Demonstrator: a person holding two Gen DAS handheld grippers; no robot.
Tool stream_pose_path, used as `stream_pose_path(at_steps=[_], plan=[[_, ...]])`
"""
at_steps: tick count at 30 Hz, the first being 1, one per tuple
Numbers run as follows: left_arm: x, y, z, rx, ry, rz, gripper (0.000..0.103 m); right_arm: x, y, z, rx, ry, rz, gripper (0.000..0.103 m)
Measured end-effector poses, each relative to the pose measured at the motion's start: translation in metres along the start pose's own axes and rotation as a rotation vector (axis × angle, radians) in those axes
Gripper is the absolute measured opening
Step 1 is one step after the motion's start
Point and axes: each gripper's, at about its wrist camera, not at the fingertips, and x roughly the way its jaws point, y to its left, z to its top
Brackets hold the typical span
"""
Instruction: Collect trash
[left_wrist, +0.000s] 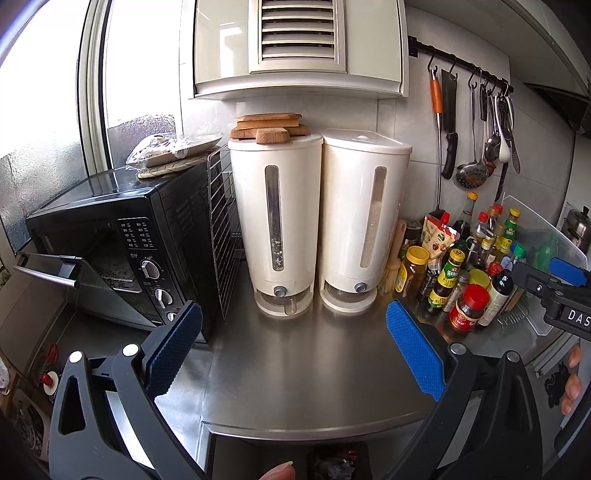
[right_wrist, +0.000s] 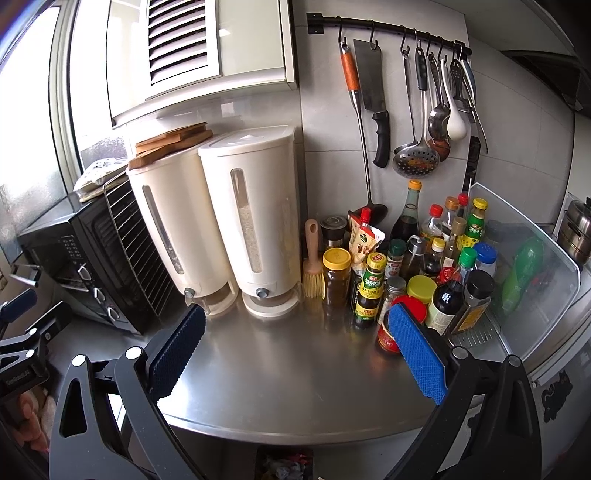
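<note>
In the left wrist view, the left hand-held gripper (left_wrist: 294, 347) is held above the steel worktop (left_wrist: 303, 369) with its two blue pads far apart and nothing between them. Behind it stand two white dispensers (left_wrist: 317, 221) side by side, touching each other. On top of the left one lie wooden boards (left_wrist: 269, 127); I count at least three pieces. One black oven (left_wrist: 122, 243) stands to the left with its door partly open, and one wire rack (left_wrist: 225, 229) leans between the oven and the dispensers. A covered plate (left_wrist: 177, 147) rests on the oven. To the right is a group of many sauce bottles (left_wrist: 469, 273). At the bottom edge, below the worktop, one dark bin (left_wrist: 338, 465) with crumpled trash inside is partly visible.

In the right wrist view, the right hand-held gripper (right_wrist: 295, 347) also has its pads wide apart and empty, above the same worktop (right_wrist: 295, 376). The two dispensers (right_wrist: 218, 225) are to the left, and one brush (right_wrist: 313, 266) stands beside them. On one wall rail (right_wrist: 388, 31) hang one cleaver (right_wrist: 373, 96) and several ladles and spoons. The trash (right_wrist: 284, 467) is at the bottom edge, under the worktop front.
</note>
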Motion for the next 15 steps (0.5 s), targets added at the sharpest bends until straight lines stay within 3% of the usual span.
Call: stream_pose_path(at_steps=[15], plan=[[-0.0007,-0.0002,-0.0017,0.006,-0.001,0.008,0.095,0.0001,0.0035,-0.0009,-0.006,-0.001,0.005,0.1]])
